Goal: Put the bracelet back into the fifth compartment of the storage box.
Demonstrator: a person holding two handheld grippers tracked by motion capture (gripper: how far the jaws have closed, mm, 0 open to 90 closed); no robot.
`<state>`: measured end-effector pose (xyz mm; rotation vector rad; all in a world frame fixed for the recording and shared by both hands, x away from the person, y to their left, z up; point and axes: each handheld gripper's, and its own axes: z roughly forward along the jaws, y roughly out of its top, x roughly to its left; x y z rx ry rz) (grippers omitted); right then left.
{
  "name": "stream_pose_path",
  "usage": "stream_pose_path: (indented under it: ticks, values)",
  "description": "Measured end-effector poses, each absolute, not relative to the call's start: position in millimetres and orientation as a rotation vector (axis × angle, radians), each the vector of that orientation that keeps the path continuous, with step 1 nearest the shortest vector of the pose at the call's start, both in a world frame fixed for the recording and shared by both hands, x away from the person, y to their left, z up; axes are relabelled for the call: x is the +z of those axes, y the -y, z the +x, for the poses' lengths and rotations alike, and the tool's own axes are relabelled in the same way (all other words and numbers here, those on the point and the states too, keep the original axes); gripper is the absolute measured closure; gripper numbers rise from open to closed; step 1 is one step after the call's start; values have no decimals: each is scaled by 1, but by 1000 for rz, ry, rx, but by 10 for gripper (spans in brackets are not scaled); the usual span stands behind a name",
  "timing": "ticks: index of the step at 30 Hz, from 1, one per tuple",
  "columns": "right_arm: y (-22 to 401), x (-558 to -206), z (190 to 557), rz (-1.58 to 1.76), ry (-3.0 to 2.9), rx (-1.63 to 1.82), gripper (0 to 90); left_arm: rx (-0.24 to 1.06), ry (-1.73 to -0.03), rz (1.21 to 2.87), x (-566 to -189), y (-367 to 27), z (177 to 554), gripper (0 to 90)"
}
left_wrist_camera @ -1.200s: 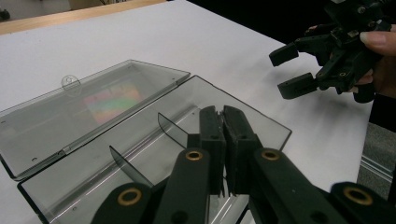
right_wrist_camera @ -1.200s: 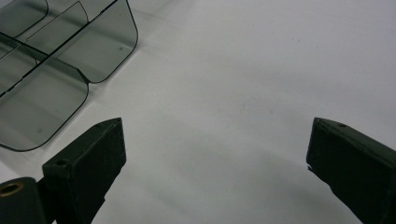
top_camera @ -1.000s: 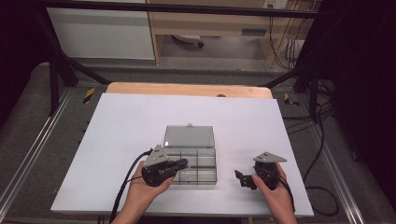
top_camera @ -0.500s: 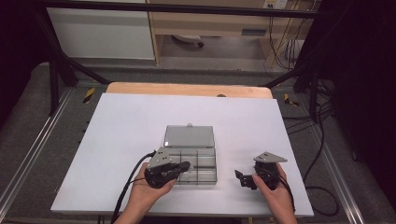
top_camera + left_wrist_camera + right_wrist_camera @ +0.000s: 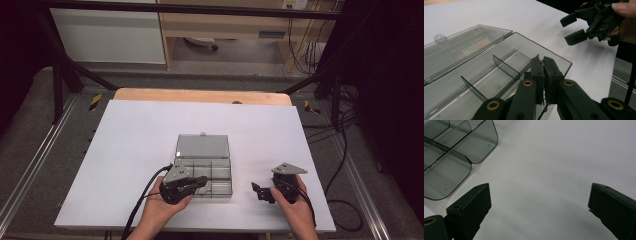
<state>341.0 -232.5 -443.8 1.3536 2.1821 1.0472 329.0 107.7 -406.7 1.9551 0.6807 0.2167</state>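
We worked at a white table [image 5: 130, 150] with a clear grey box [image 5: 205, 172] lying open near its front edge, a little left of centre. Its lid [image 5: 202, 146] lay flat behind the tray, hinged along the far side, with a small hang tab [image 5: 440, 38] at its outer rim. Thin dividers [image 5: 504, 65] split the tray into compartments, and those we could see looked empty.

Our left gripper [image 5: 200, 182] sat at the tray's front left corner. In the left gripper view its jaws were pressed together, pinching the top of a divider [image 5: 537, 58] where the walls met, near the tray's rounded corner. Our right gripper [image 5: 257, 191] rested on the bare table just right of the box, apart from it, with its jaws spread wide and nothing between them; the right gripper view showed only white surface between the pads [image 5: 477, 202], with the tray's rounded corners [image 5: 482, 150] off to one side.

Open room was plentiful: broad bare table to the left, behind the lid and to the right. The front edge ran close under both hands, and a wooden strip [image 5: 200, 95] showed beyond the far edge. Metal rails [image 5: 30, 165] flanked the table, and cables [image 5: 345, 150] trailed on the floor at the right.

A coloured label [image 5: 475, 45] showed through the lid, green and red patches, but its writing was too blurred to read. We could read no other label.
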Motion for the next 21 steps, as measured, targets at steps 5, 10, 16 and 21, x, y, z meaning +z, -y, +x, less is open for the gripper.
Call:
stream_pose_path:
  ticks: [5, 10, 16, 21]
  values:
    - [232, -444, 341, 1348, -2190, 1044, 51, 217, -687, 1966, -408, -107, 330, 875]
    - [232, -444, 341, 1350, -2190, 1043, 51, 216, -697, 1981, -410, -108, 332, 874]
    - [231, -444, 341, 1349, -2190, 1044, 50, 238, -709, 1990, -410, -110, 334, 874]
    - [232, -444, 341, 1352, -2190, 1045, 51, 258, -724, 1993, -411, -114, 336, 873]
